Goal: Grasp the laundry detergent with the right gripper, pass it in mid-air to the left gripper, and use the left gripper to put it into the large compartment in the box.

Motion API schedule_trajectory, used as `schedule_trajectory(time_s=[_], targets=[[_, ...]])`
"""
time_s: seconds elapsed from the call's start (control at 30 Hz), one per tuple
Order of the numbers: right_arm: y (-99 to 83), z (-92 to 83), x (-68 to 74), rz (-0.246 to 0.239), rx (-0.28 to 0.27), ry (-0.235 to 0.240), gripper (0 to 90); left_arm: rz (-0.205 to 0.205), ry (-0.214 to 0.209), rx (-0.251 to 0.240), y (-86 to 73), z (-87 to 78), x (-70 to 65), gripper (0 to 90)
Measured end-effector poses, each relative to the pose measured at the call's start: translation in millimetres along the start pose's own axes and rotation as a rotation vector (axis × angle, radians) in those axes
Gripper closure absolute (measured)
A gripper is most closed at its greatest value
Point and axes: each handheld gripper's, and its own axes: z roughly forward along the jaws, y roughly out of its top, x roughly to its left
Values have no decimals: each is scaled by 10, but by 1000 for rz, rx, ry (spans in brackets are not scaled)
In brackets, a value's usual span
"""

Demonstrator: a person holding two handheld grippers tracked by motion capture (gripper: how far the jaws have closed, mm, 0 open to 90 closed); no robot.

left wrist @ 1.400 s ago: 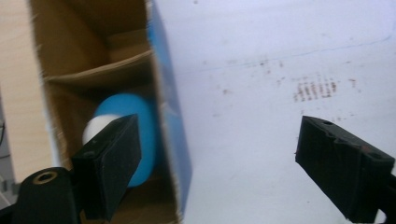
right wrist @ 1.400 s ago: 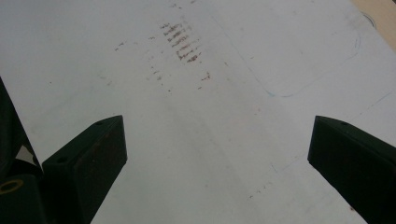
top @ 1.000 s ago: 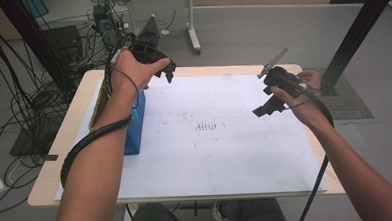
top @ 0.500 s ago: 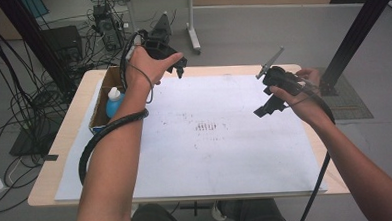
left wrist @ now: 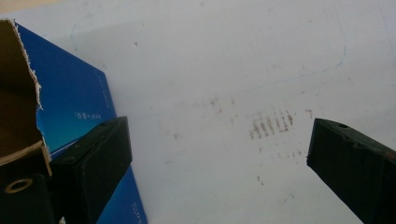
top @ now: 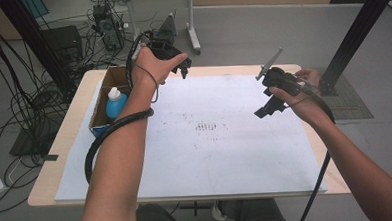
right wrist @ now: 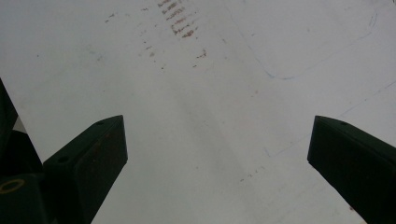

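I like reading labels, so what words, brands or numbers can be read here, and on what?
Blue box: a short line of pale print on its side, too small and blurred to read.
Blue bottle in the box: no print readable.
White sheet: brown smudges and faint pen lines, no writing.
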Motion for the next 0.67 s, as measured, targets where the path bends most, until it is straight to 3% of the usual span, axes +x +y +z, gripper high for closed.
schedule_trajectory(time_s=[0.67], targets=[[-19,41,13,-6,12,13,46,2,5,10,-22,36,-3,70]])
